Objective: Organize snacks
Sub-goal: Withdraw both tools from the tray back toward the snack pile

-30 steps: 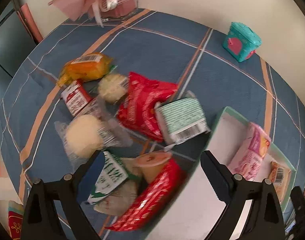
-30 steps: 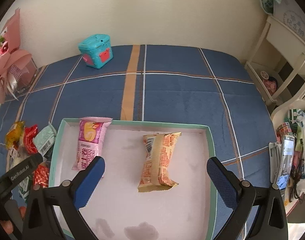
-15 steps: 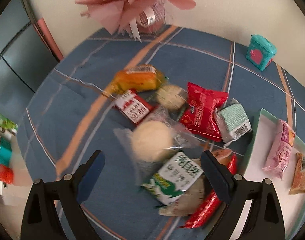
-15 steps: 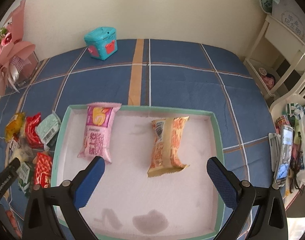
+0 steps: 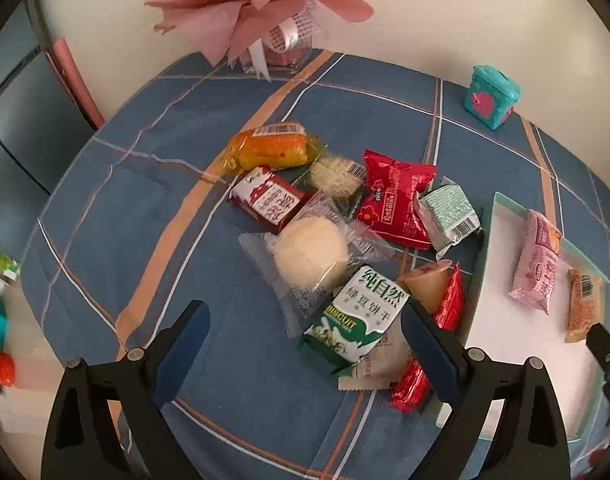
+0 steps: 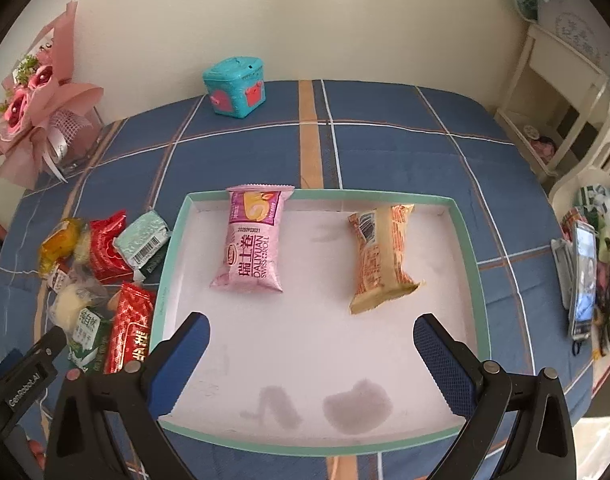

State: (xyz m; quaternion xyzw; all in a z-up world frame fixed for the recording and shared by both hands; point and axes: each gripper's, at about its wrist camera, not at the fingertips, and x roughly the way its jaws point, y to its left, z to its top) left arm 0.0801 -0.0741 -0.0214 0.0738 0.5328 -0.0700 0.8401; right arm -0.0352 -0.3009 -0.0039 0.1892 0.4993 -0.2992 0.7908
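Observation:
A pile of snacks lies on the blue plaid tablecloth: a green biscuit pack [image 5: 355, 316], a pale round bun in clear wrap [image 5: 311, 256], a red pack [image 5: 393, 200], a mint pack [image 5: 449, 214], an orange pack [image 5: 271, 150]. A white tray with a teal rim [image 6: 467, 248] holds a pink Swiss roll pack [image 6: 253, 240] and an orange pack [image 6: 381, 256]. My left gripper [image 5: 305, 344] is open and empty, just short of the green pack. My right gripper [image 6: 311, 344] is open and empty over the tray's near half.
A teal tin [image 6: 235, 86] stands at the back by the wall. A pink bouquet in a glass vase [image 5: 261, 20] stands at the back left. A phone [image 6: 583, 280] lies off the table's right edge, near white furniture [image 6: 561, 80].
My left gripper has pulled back and swung left, so the whole snack pile and the bouquet now show. My right gripper has drawn back a little from the tray. Both stay open.

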